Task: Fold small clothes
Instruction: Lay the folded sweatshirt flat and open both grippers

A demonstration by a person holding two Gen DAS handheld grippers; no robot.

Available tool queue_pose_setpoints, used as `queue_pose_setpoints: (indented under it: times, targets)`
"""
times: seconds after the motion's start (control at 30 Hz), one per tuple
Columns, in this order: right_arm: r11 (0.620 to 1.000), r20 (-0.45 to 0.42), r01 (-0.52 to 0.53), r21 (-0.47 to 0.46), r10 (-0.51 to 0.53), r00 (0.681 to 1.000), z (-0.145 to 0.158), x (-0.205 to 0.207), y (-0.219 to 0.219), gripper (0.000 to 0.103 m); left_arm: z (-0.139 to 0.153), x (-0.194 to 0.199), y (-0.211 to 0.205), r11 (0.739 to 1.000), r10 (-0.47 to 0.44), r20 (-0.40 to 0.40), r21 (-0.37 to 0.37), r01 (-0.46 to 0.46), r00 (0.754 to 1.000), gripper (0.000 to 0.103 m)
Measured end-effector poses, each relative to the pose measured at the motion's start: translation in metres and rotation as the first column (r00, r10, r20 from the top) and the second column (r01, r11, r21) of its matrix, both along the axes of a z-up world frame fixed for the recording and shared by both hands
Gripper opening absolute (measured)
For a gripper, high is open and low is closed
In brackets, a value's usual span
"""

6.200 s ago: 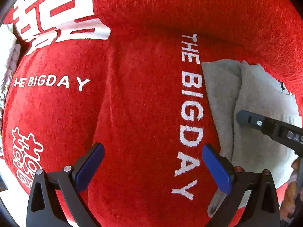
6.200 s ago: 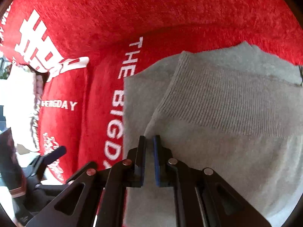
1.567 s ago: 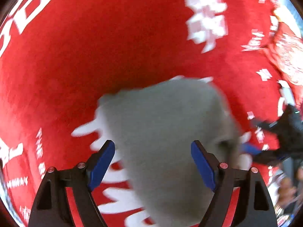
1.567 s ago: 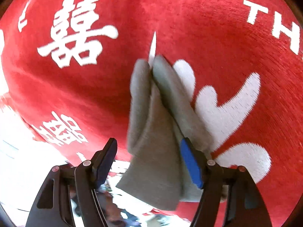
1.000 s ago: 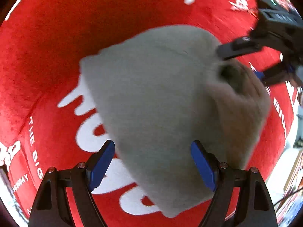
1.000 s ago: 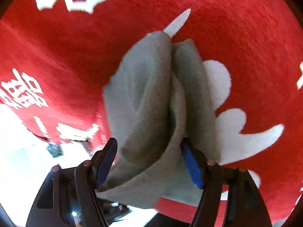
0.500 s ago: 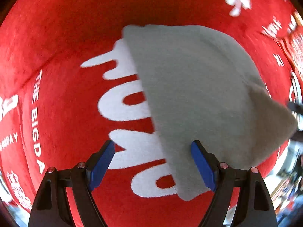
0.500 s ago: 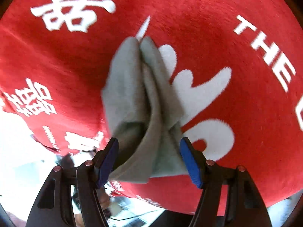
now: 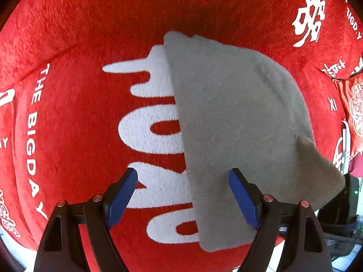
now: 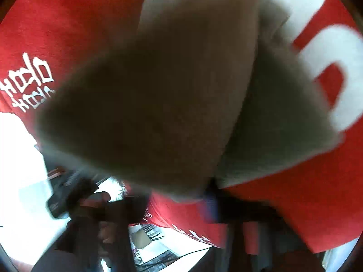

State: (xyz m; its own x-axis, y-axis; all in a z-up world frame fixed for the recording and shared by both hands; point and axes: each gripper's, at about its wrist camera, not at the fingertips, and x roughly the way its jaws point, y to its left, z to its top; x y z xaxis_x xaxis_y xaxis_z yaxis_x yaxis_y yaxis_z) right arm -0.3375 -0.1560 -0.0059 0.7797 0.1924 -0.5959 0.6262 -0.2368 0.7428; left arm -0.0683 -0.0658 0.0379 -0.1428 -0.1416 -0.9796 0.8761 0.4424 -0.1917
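Left claw (image 9: 182, 195): my blue pads (image 9: 121, 195) are spread wide apart with nothing between them, just hanging over the cloth.

Right claw: honestly can't tell. My own view is a blurry mess and the fabric covers nearly all of it. There's a smear of blue low in the frame that might be a pad, but whether the fingers are apart or pinched I can't say.

Grey garment (image 9: 238, 122): folded up into a thick wedge, lying on the red blanket. From my left camera its straight left edge runs down between my pads and the right pad sits in front of it. One corner pokes out toward the lower right.

Same garment, right camera (image 10: 158, 90): huge and dark, right up against the lens, with a second layer (image 10: 279, 113) peeking out on the right side.

Red blanket (image 9: 79, 45): fuzzy red with big white lettering (image 9: 156, 131) partly under the garment, "THE BIGDAY" (image 9: 33, 131) along the left, and white characters (image 9: 309, 13) at upper right.

Past the blanket edge: bright floor and dark blurry shapes, too smeared to name.
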Motion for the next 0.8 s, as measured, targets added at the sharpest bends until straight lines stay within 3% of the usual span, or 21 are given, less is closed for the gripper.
queue_pose_setpoints:
  times: [0.1,0.17,0.23,0.3,0.33,0.37,0.43,0.5,0.63,0.73,0.8]
  targets:
    - [0.997,0.119,0.074,-0.021,-0.071,0.99,0.014,0.006,0.005,0.009,0.009,0.0,0.001,1.0,-0.027,0.02,-0.015,0.027,0.999,0.083]
    - [0.995,0.14,0.103,0.012,-0.104,0.985,0.01,0.002,0.011,0.008,0.003,-0.006,0.002,0.998,-0.06,0.034,0.009,0.06,0.998,0.083]
    - [0.993,0.071,0.103,0.056,-0.107,0.992,-0.007,-0.004,0.021,0.009,-0.011,-0.017,0.004,0.995,-0.088,0.027,0.051,0.087,0.996,0.083]
    - [0.992,-0.043,0.084,0.097,-0.08,0.996,-0.024,-0.016,0.027,0.016,-0.02,-0.026,0.007,0.991,-0.113,0.032,0.07,0.111,0.993,0.083]
    - [0.991,-0.048,0.078,0.108,-0.073,0.996,-0.025,-0.02,0.027,0.017,-0.022,-0.03,0.009,0.99,-0.122,0.038,0.073,0.119,0.992,0.083]
    - [0.993,-0.059,0.059,0.102,-0.053,0.997,-0.022,-0.025,0.026,0.029,-0.022,-0.032,0.011,0.99,-0.126,0.041,0.07,0.122,0.991,0.083]
    - [0.999,-0.159,-0.036,0.036,0.041,0.986,-0.004,-0.034,0.021,0.052,-0.023,-0.034,0.015,0.99,-0.125,0.048,0.069,0.122,0.991,0.083]
    - [0.996,-0.243,-0.082,-0.048,0.068,0.968,0.022,-0.057,0.012,0.053,-0.023,-0.031,0.019,0.991,-0.11,0.036,0.076,0.107,0.993,0.084]
    - [0.98,-0.331,-0.042,-0.193,-0.025,0.943,0.07,-0.094,-0.016,0.053,-0.013,-0.027,0.021,0.994,-0.092,0.07,0.066,0.087,0.993,0.083]
    - [0.956,-0.297,-0.053,-0.29,-0.037,0.954,0.097,-0.094,-0.046,0.055,-0.004,-0.024,0.021,0.997,-0.067,0.086,0.038,0.064,0.994,0.083]
    - [0.949,-0.262,-0.108,-0.298,0.027,0.965,0.096,-0.063,-0.062,0.056,0.0,-0.022,0.016,0.998,-0.055,0.091,0.026,0.052,0.994,0.083]
